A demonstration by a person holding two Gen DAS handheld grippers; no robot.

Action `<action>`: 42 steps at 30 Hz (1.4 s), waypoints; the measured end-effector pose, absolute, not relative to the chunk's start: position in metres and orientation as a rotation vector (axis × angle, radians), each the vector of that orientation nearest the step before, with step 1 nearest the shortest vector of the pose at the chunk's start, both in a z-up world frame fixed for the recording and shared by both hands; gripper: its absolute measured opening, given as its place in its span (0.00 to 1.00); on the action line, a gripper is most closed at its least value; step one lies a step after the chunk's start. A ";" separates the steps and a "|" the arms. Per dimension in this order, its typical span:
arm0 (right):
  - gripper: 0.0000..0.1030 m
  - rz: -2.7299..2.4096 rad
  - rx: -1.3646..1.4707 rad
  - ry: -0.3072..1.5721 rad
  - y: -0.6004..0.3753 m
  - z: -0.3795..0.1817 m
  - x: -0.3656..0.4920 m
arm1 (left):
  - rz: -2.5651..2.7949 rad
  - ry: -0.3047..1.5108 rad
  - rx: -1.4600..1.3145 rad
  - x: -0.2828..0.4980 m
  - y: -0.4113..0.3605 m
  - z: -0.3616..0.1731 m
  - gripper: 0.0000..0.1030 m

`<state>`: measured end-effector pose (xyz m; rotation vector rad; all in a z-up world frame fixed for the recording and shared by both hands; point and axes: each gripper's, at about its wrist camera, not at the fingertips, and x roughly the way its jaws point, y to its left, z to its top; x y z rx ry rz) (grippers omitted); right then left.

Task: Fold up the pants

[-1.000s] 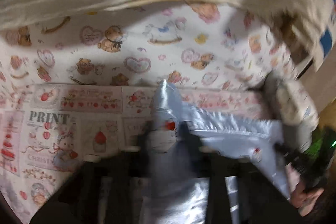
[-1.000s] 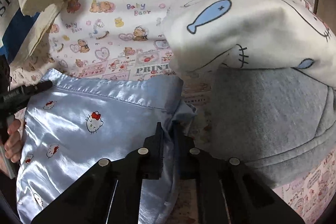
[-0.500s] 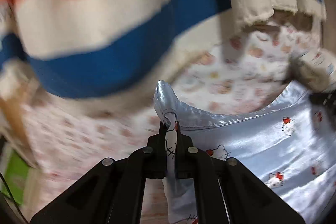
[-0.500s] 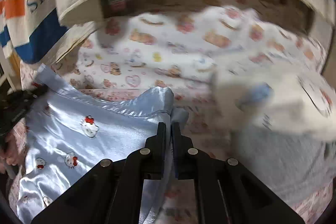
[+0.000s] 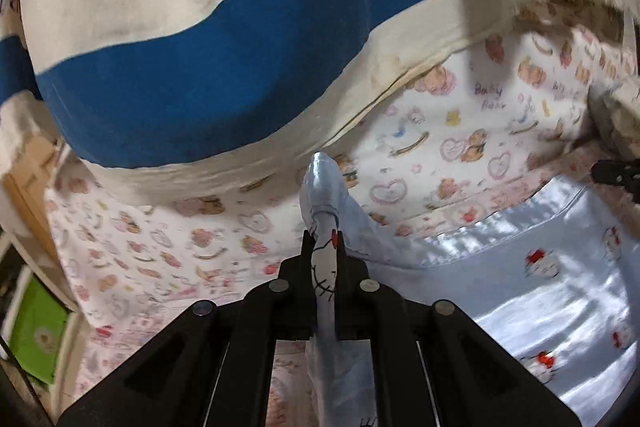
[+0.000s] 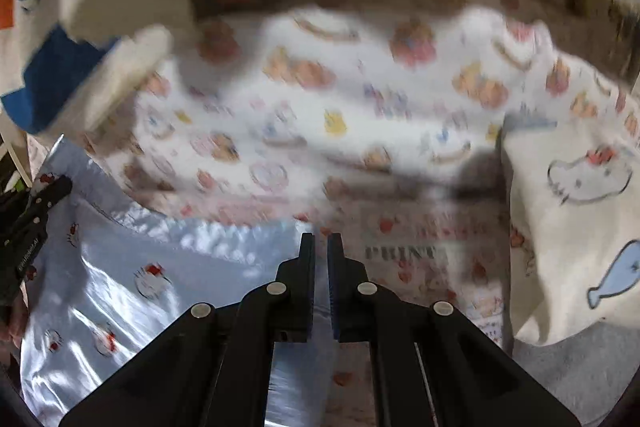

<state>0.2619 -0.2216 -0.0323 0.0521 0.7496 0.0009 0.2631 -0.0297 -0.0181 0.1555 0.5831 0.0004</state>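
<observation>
Light blue satin pants (image 5: 520, 287) with small cat prints lie spread on a bear-print sheet. My left gripper (image 5: 324, 243) grips a bunched corner of them that sticks up past its tips; its jaws are easing open with the cloth still pinched. In the right wrist view the pants (image 6: 140, 267) stretch to the left. My right gripper (image 6: 320, 247) is shut on their near edge, a thin strip of blue showing between the pads. Each gripper shows in the other's view: the right gripper (image 5: 616, 173) at the far right, the left gripper (image 6: 36, 223) at the far left.
A thick cream, blue and orange striped cloth (image 5: 200, 87) hangs over the back of the bear-print sheet (image 5: 440, 131). A cream garment with fish and cat drawings (image 6: 580, 227) lies on a grey garment (image 6: 560, 379) at the right. A green object (image 5: 36, 331) sits off the left edge.
Both grippers have moved with the pants in their grip. The left one has turned, so the striped cloth now fills the top of its view. The right view has swung left off the grey garment.
</observation>
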 end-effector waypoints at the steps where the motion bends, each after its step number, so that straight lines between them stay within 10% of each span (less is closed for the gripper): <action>1: 0.06 0.015 0.083 0.752 -0.227 -0.030 0.263 | -0.008 0.584 0.139 0.262 -0.028 -0.018 0.08; 4: 0.08 0.096 0.166 0.737 -0.236 -0.022 0.261 | -0.025 0.613 0.129 0.261 -0.032 -0.019 0.09; 8: 0.55 0.161 0.150 0.761 -0.226 -0.023 0.258 | -0.029 0.636 0.104 0.261 -0.028 -0.019 0.17; 14: 0.32 0.115 0.033 0.867 -0.204 -0.045 0.258 | -0.041 0.655 0.108 0.252 -0.030 -0.015 0.56; 19: 0.03 0.092 0.002 0.870 -0.209 -0.049 0.256 | -0.070 0.613 0.025 0.237 -0.018 0.003 0.68; 33: 0.03 0.066 0.116 0.899 -0.239 -0.024 0.239 | -0.002 0.635 -0.066 0.240 0.007 0.002 0.71; 38: 0.54 0.132 0.149 0.917 -0.228 -0.032 0.243 | 0.011 0.632 -0.078 0.240 0.013 0.002 0.71; 42: 0.24 0.140 0.102 0.966 -0.216 -0.046 0.249 | 0.025 0.636 -0.060 0.243 0.013 -0.004 0.71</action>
